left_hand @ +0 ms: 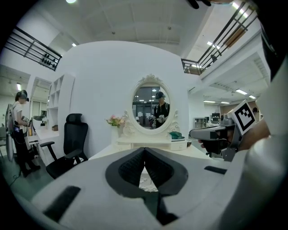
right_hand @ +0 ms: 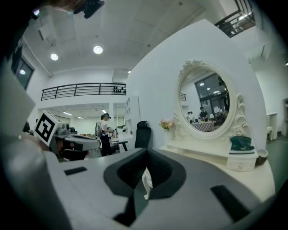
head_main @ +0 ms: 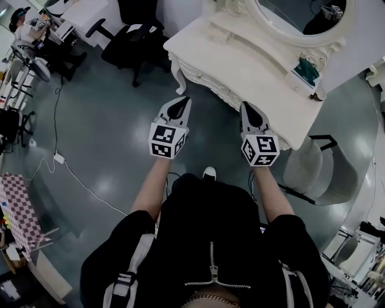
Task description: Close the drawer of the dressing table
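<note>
The white dressing table [head_main: 240,66] with its oval mirror [head_main: 295,15] stands just ahead of me. Its carved front [head_main: 207,84] faces the grippers, and I cannot make out a drawer in it. My left gripper [head_main: 182,99] is shut and empty, a short way from the table's left front corner. My right gripper [head_main: 246,105] is also shut and empty, close to the middle of the front edge. In the left gripper view the shut left gripper [left_hand: 144,149] points at the mirror [left_hand: 151,108]. In the right gripper view the right gripper [right_hand: 146,152] has the table top [right_hand: 211,155] to its right.
A green-topped box [head_main: 307,71] and flowers [left_hand: 116,120] sit on the table top. A black office chair [head_main: 135,36] stands left of the table, and a grey stool [head_main: 313,168] to its right. A cable [head_main: 60,159] crosses the floor. A person [head_main: 30,30] stands far left.
</note>
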Action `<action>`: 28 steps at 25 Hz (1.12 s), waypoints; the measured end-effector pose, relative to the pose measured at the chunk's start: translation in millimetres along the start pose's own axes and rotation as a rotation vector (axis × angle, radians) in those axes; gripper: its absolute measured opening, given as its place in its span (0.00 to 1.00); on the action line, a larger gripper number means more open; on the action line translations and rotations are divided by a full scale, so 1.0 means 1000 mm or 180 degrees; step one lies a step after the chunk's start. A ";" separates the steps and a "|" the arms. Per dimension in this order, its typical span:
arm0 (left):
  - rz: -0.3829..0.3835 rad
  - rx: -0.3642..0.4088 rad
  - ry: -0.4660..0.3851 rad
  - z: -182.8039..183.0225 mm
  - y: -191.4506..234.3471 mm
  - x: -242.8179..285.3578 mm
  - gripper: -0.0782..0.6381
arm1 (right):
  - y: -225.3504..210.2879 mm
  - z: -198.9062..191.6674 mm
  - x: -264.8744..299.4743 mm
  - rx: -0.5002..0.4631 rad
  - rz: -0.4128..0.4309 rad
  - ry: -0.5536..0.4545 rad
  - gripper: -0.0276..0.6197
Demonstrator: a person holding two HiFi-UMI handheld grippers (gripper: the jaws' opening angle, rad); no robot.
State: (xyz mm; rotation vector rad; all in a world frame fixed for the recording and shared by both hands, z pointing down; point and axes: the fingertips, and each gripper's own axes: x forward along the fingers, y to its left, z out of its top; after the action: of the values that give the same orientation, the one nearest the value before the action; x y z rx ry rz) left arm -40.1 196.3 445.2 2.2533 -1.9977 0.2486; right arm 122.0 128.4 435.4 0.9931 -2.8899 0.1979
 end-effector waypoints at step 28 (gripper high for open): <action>-0.0622 0.0094 0.0171 0.032 0.139 0.261 0.11 | -0.119 0.025 0.235 0.0149 -0.0521 0.0107 0.05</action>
State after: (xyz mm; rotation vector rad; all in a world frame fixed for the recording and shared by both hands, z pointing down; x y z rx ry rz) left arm -146.4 -81.2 463.6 2.4115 -1.7436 0.3169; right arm 9.3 -110.5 449.5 1.2151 -2.7685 0.2694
